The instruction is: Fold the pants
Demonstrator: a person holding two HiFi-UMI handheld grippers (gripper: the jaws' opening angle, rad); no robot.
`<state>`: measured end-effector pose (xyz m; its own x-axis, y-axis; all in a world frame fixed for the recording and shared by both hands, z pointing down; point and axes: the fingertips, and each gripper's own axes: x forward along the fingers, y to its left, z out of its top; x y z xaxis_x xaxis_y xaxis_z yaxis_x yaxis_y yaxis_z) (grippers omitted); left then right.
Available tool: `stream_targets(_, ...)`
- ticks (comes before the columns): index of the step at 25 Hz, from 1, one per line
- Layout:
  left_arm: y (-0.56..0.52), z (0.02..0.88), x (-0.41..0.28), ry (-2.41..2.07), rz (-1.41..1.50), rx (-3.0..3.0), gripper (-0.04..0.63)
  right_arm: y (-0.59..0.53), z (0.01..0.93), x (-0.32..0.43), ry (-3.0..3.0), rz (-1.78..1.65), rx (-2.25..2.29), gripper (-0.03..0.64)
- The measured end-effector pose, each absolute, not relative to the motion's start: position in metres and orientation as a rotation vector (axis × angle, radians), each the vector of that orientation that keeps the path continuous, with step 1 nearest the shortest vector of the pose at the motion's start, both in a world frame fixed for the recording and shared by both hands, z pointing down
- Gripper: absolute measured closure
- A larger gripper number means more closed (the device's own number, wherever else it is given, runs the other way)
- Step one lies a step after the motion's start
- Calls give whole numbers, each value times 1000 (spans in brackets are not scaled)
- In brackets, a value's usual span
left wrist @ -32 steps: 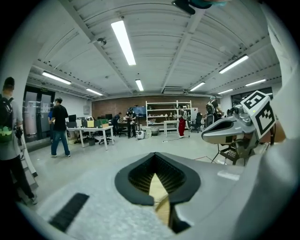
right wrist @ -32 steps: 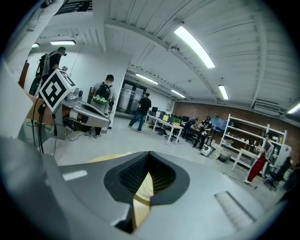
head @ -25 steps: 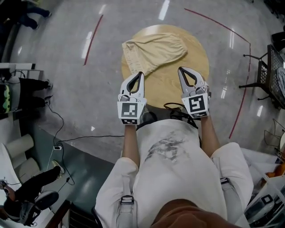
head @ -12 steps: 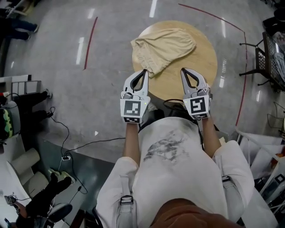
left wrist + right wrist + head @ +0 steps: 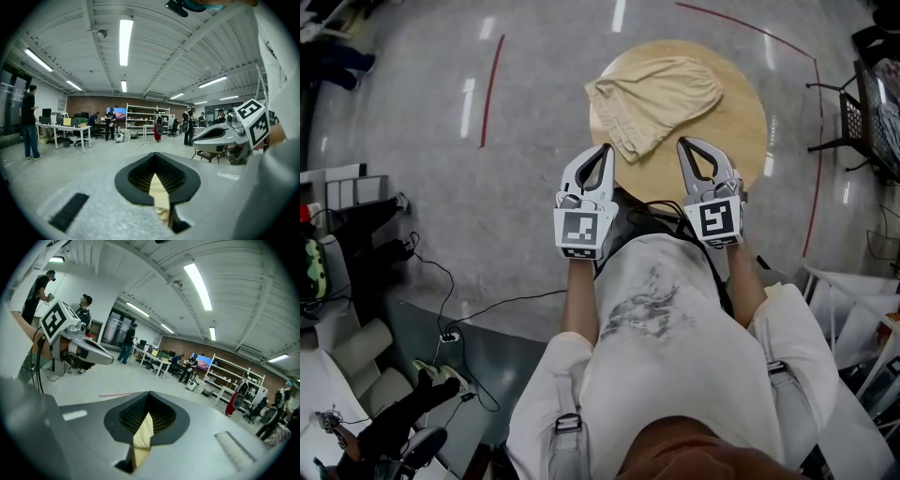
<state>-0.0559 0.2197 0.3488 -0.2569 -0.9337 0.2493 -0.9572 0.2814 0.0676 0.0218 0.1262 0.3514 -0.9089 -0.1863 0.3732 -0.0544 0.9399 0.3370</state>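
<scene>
Crumpled beige pants [image 5: 656, 94] lie on the far left part of a round wooden table [image 5: 731, 122]. My left gripper [image 5: 607, 148] is shut and holds nothing; it hovers at the table's near left rim, just short of the pants' near corner. My right gripper [image 5: 682, 142] is also shut and holds nothing, over the bare near side of the table to the right of the pants. In the left gripper view the shut jaws [image 5: 156, 154] show only a sliver of beige below them. The right gripper view [image 5: 150, 393] shows the same.
A black wire rack [image 5: 874, 103] stands right of the table, and a red line [image 5: 490, 89] curves across the grey floor. Cables [image 5: 469, 305] trail on the floor at the left. Desks, shelves and several standing people [image 5: 29, 122] fill the room beyond.
The table and pants have slid to the right and slightly up in the head view. Both grippers stayed shut and side by side; the left one now sits at the table's left rim.
</scene>
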Motion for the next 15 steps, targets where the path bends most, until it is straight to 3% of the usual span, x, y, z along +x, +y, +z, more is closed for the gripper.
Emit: stream_targets(15, 192, 364, -125, -2094, 185, 1995, 588, 122, 378, -49, -2644, -348, 346, 607)
